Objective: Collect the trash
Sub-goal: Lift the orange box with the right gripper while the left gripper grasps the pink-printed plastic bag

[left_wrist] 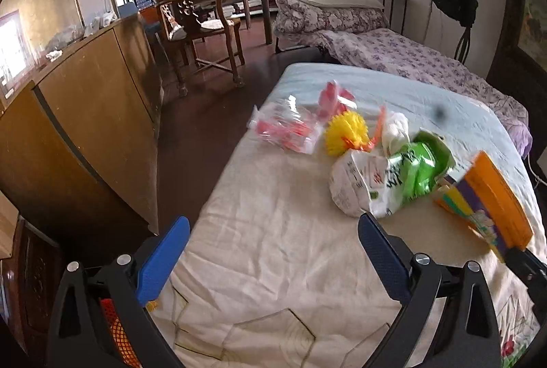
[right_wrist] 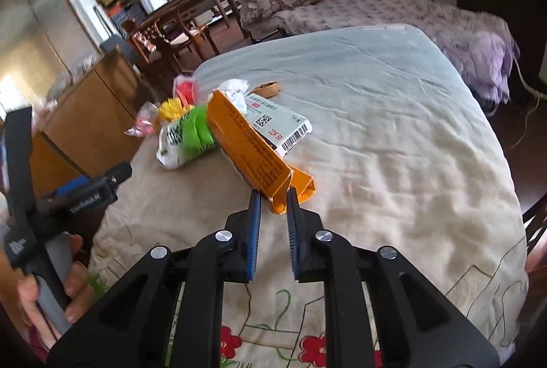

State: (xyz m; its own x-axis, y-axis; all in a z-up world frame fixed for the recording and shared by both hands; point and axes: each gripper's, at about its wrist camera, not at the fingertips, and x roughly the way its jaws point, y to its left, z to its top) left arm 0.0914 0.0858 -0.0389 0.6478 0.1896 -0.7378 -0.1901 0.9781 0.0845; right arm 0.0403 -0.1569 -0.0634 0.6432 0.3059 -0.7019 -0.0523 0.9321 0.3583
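Trash lies on the bed [left_wrist: 273,231]: a green and white snack bag [left_wrist: 386,176], a yellow spiky ball [left_wrist: 345,132], a clear wrapper with red print [left_wrist: 287,128] and a pink wrapper [left_wrist: 333,96]. My right gripper [right_wrist: 273,193] is shut on the end of an orange carton [right_wrist: 249,142] and holds it above the sheet; the carton also shows in the left wrist view [left_wrist: 492,200]. My left gripper [left_wrist: 273,231] is open and empty, just short of the snack bag. A white labelled packet [right_wrist: 280,125] lies behind the carton.
A wooden cabinet [left_wrist: 89,115] stands left of the bed across a strip of dark floor. A second bed with floral bedding [left_wrist: 393,50] lies behind. Chairs and a table [left_wrist: 212,15] stand further back. An orange mesh object [left_wrist: 118,330] shows under the left gripper.
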